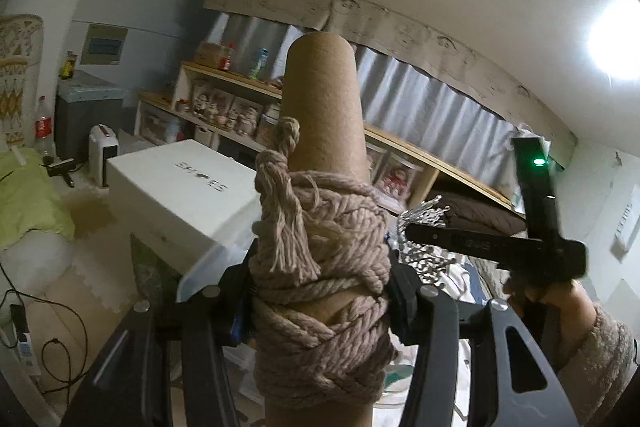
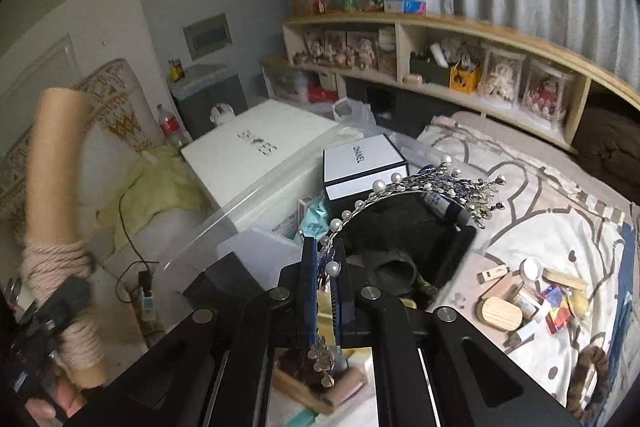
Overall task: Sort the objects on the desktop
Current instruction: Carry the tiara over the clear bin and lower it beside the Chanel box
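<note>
The left gripper (image 1: 320, 291) is pinching a cardboard tube (image 1: 322, 95) wound with beige rope (image 1: 320, 239), its jaws pressing on the rope from both sides. The tube is standing nearly upright, its long axis running up from the jaws, the bare end pointing at the ceiling and leaning slightly away. A frayed rope tail is hanging down the left side of the winding.

The right gripper (image 2: 322, 287) is clamping a tiara (image 2: 420, 187), jaws pressed together on one end of its band. The tiara is arching up and away to the right, pearls running along its rim and its silver points sticking out at the far end, over a black bin (image 2: 460, 247).

Behind the bin, a black-edged white box (image 2: 362, 167) is reading "CHANEL" on its lid. Farther left, a larger white box (image 2: 256, 151) is showing "SHOES", upside down from here. A red-labelled bottle (image 2: 170, 125) is standing by the wall, its label too small to read. Small items are lying scattered on the patterned bedspread (image 2: 520, 227) at right.
</note>
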A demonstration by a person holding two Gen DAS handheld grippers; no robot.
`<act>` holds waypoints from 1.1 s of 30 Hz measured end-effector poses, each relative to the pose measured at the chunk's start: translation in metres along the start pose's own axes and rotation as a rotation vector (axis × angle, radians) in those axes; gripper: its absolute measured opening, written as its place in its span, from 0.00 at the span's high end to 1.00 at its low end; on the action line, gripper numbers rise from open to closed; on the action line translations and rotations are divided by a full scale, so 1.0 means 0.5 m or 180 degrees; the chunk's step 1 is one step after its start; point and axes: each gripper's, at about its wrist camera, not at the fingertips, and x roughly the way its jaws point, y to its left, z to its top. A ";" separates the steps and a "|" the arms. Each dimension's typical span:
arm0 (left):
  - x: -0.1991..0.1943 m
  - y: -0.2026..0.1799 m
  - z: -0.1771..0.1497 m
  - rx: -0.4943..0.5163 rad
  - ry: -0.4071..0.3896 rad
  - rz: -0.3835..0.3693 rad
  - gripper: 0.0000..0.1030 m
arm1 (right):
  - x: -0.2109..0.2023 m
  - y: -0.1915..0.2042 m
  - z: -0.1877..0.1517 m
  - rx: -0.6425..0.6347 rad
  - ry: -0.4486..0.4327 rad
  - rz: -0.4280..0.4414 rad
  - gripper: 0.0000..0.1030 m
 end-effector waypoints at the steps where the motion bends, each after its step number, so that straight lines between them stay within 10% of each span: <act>1: 0.000 0.004 0.001 -0.0029 -0.0005 -0.0021 0.49 | 0.013 0.001 0.007 -0.0002 0.0048 -0.0002 0.94; 18: 0.021 0.046 0.006 -0.0277 -0.0035 -0.0164 0.49 | 0.190 0.036 0.200 -0.0241 0.0472 -0.0247 0.93; 33: 0.065 0.107 -0.008 -0.0520 0.0095 -0.0176 0.49 | 0.390 0.109 0.203 -0.0830 0.1130 -0.0503 0.94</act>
